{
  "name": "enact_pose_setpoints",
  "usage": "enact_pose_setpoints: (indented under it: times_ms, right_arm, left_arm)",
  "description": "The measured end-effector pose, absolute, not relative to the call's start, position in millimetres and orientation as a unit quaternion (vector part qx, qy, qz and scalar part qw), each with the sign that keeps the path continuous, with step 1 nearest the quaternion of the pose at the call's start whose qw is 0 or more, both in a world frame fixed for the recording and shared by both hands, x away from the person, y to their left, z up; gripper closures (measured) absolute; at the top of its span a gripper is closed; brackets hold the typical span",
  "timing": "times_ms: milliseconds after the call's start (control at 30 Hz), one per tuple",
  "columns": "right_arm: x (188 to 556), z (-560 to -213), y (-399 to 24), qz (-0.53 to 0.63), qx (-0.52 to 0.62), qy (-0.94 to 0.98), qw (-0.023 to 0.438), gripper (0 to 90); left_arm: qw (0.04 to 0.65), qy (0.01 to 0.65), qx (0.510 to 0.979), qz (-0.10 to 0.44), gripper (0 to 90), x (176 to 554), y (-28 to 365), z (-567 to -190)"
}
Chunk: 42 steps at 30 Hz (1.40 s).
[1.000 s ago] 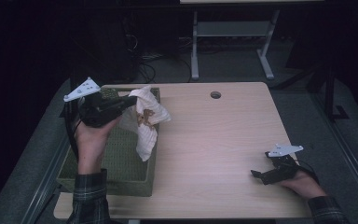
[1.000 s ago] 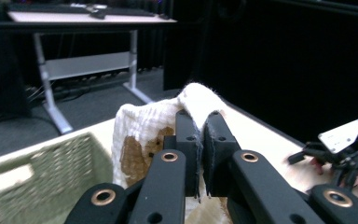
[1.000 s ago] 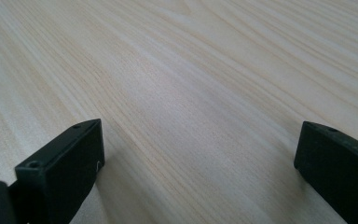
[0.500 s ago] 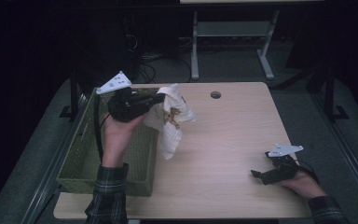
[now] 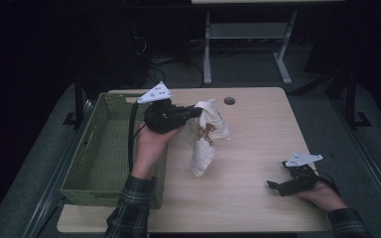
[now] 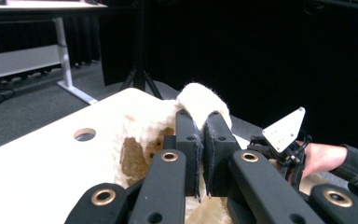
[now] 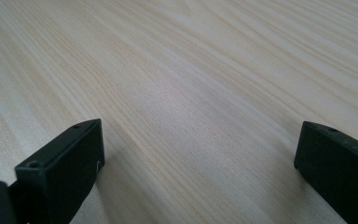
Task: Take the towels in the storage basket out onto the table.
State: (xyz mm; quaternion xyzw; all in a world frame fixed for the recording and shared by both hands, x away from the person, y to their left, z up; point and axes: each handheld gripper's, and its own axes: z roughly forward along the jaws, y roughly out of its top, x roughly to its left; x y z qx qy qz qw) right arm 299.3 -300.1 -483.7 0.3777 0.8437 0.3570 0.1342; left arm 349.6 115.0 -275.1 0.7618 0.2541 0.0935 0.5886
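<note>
A cream cloth with brown markings (image 5: pixel 206 136) hangs from my left gripper (image 5: pixel 194 112) above the wooden table (image 5: pixel 258 129), just right of the green basket (image 5: pixel 99 148); its lower end reaches the tabletop. In the left gripper view the pads are pinched on a fold of the cloth (image 6: pixel 144 126), so my left gripper (image 6: pixel 204 121) is shut on it. My right gripper (image 5: pixel 274 185) rests low at the table's near right, held by a hand. Its jaws stand wide apart over bare wood in the right gripper view, so the right gripper (image 7: pixel 200 154) is open with nothing between them.
The green woven basket sits along the table's left side. A round cable hole (image 5: pixel 229 100) lies near the far edge. Beyond the table stand a white desk frame (image 5: pixel 248 34) and dark floor. The other gripper (image 6: pixel 284 140) shows farther off in the left gripper view.
My left gripper carried the cloth rightward, from above the basket to above the table beside it. The right gripper stayed where it was.
</note>
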Motion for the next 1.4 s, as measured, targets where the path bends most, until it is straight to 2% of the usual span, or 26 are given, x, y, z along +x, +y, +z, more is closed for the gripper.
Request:
enact_pose_setpoints:
  times_ms: [933, 1400]
  right_arm:
    - [299.3, -483.6, -300.2, 0.356, 0.377, 0.844, 0.134, 1.0]
    - [299.5, -483.7, -300.4, 0.356, 0.376, 0.845, 0.135, 1.0]
  left_arm:
    - [0.533, 0.218, 0.817, 0.043, 85.5, 352.9, 29.6, -332.5]
    - [0.462, 0.214, 0.861, 0.008, 85.2, 358.3, -6.1, -388.2]
